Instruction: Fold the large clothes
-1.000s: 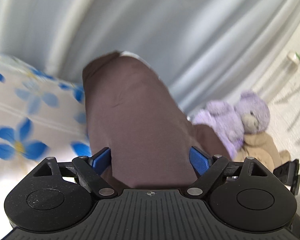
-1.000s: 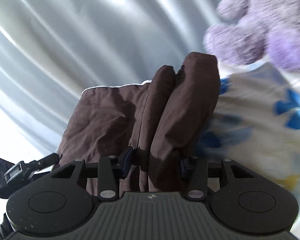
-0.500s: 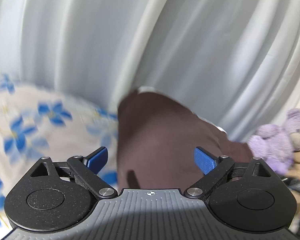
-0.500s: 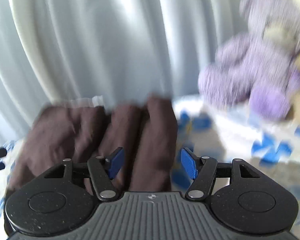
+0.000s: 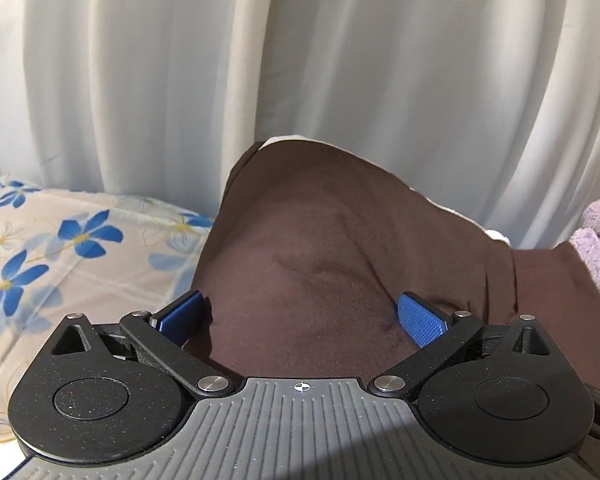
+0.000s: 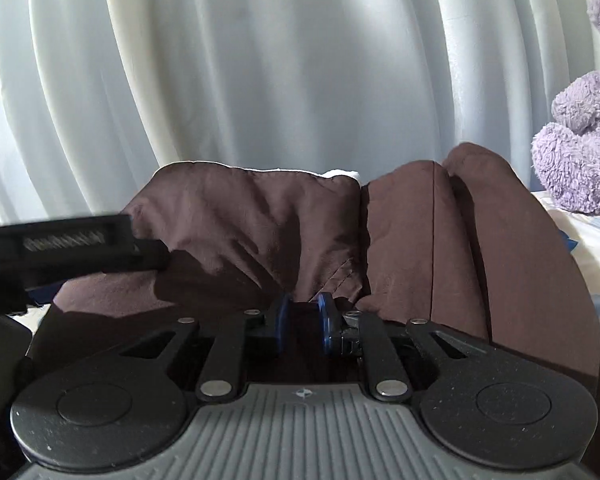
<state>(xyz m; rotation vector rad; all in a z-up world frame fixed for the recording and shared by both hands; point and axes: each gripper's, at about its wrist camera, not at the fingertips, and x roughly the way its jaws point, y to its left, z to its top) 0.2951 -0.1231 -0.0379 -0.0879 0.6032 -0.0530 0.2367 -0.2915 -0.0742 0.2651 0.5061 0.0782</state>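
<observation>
Garment [image 5: 340, 280], dark brown, lies bunched on the floral sheet [image 5: 60, 248] before the white curtain [image 5: 300, 60]. Purple plush toy [image 6: 580, 152] sits at the sheet's right edge, just beside the cloth. Left gripper [image 5: 300, 314]: fingers spread wide, fabric between them. Right gripper [image 6: 303, 320]: fingers nearly together, pinching a garment fold.

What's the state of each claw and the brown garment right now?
left claw: open, blue pads either side of the cloth.
right claw: shut on a pinch of cloth.
brown garment: bunched in folds, lying on the floral bedsheet.
</observation>
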